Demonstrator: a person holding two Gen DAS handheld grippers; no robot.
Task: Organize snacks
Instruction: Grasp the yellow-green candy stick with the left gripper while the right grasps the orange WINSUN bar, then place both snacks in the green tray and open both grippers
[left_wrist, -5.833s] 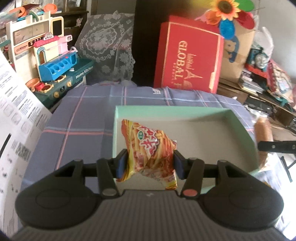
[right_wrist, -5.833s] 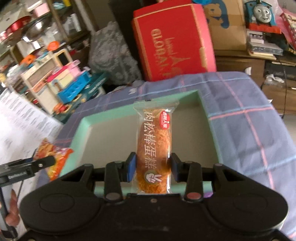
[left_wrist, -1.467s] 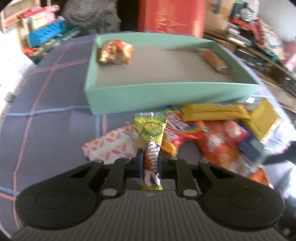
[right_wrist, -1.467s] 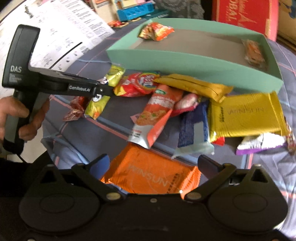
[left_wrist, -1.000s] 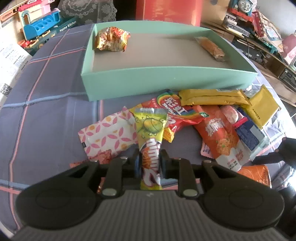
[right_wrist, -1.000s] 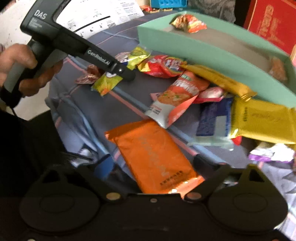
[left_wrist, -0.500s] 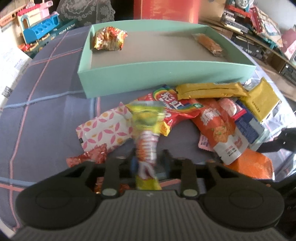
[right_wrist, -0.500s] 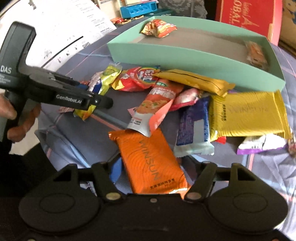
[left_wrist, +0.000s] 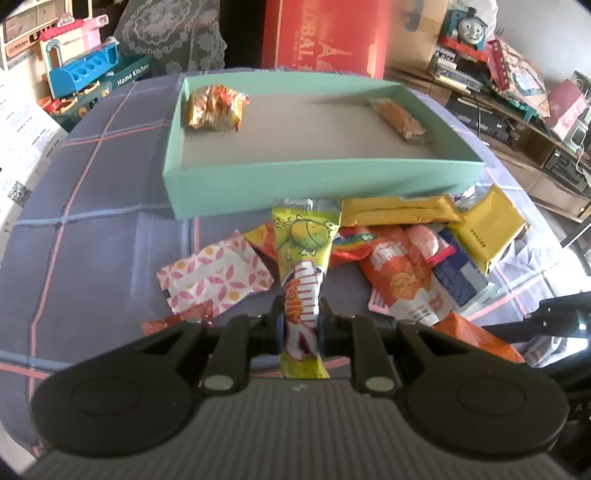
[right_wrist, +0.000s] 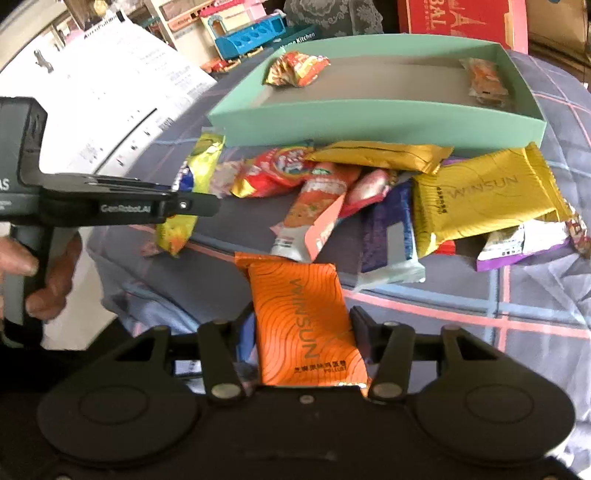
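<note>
Mid-pickup in the snack sort: the left gripper (left_wrist: 300, 325) pinches a yellow-green snack packet (left_wrist: 303, 254) at frame center, while the right gripper (right_wrist: 301, 338) clamps an orange pouch (right_wrist: 301, 325). Both likely go next into the teal box (left_wrist: 321, 177) above, needing a lift over its near wall.

You have one shallow mint-green cardboard tray (left_wrist: 321, 181) with two snacks inside — a crumpled orange-yellow noodle packet (left_wrist: 214, 107) and a clear-wrapped brown cake bar (left_wrist: 400, 120). Two more packets sit in your grippers: a yellow-green lolly wrapper (left_wrist: 303, 258) and a flat orange foil pouch (right_wrist: 303, 325). Loose on the cloth you have at least two gold foil packs (right_wrist: 484, 195) — the overlapping remainder cannot be counted exactly.
</note>
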